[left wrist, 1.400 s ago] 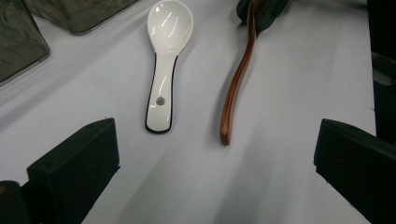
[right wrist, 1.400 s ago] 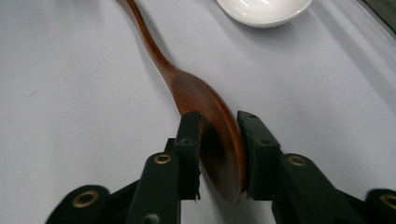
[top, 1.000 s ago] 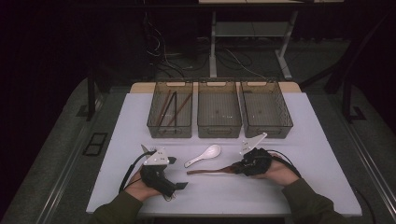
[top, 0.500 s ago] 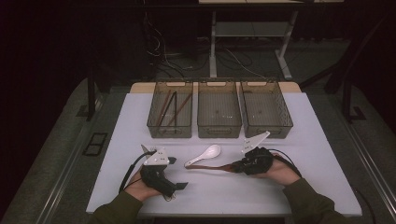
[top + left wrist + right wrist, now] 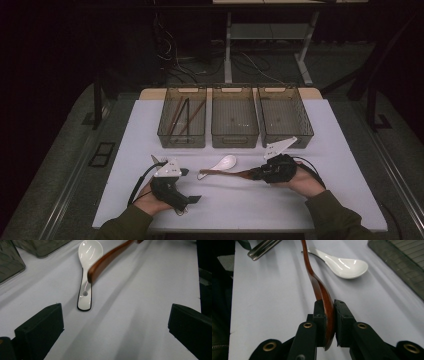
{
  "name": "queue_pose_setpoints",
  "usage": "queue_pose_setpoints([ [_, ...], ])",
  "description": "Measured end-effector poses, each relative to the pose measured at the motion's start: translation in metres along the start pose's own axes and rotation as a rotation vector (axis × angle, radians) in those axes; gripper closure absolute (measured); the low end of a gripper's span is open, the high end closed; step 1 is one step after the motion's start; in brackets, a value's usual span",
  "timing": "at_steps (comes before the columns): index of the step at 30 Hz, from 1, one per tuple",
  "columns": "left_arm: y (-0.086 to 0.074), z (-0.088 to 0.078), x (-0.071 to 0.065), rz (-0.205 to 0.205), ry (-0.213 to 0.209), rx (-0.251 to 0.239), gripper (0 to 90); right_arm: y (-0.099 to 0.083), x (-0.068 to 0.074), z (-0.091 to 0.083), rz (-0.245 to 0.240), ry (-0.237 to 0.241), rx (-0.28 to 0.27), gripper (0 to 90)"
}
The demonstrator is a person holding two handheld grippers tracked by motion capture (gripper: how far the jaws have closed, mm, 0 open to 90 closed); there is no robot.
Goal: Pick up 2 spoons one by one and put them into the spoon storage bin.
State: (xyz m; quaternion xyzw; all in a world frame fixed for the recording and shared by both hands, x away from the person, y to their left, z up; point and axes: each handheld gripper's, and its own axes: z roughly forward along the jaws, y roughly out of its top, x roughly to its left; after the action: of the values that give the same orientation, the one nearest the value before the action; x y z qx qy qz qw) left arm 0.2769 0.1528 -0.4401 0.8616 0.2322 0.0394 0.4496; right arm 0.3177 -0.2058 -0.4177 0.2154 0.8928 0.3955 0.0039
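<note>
My right gripper (image 5: 257,174) (image 5: 329,312) is shut on the bowl end of a brown wooden spoon (image 5: 227,173) (image 5: 315,282). The spoon's handle points left, just above the table. A white ceramic spoon (image 5: 225,163) (image 5: 343,265) (image 5: 86,270) lies on the white table (image 5: 320,150), right behind the wooden handle's tip (image 5: 100,265). My left gripper (image 5: 190,185) (image 5: 116,317) rests low at the front left with its jaws wide open and nothing between them. It points toward both spoons.
Three smoky clear bins stand in a row at the back of the table. The left bin (image 5: 182,144) holds long dark and brown sticks, while the middle bin (image 5: 235,144) and right bin (image 5: 305,131) look bare. Dark floor surrounds the table.
</note>
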Motion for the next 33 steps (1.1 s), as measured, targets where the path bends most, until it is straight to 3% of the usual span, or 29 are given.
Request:
queue_pose_setpoints([
  [8, 0.0, 0.0, 0.0, -0.001, -0.001, 0.001, 0.0, 0.003, -0.006, -0.013, 0.033, -0.041, -0.059, 80.0],
  [33, 0.0, 0.002, 0.0, -0.004, -0.001, 0.007, 0.0, 0.028, -0.033, -0.038, 0.157, -0.245, -0.137, 80.1],
])
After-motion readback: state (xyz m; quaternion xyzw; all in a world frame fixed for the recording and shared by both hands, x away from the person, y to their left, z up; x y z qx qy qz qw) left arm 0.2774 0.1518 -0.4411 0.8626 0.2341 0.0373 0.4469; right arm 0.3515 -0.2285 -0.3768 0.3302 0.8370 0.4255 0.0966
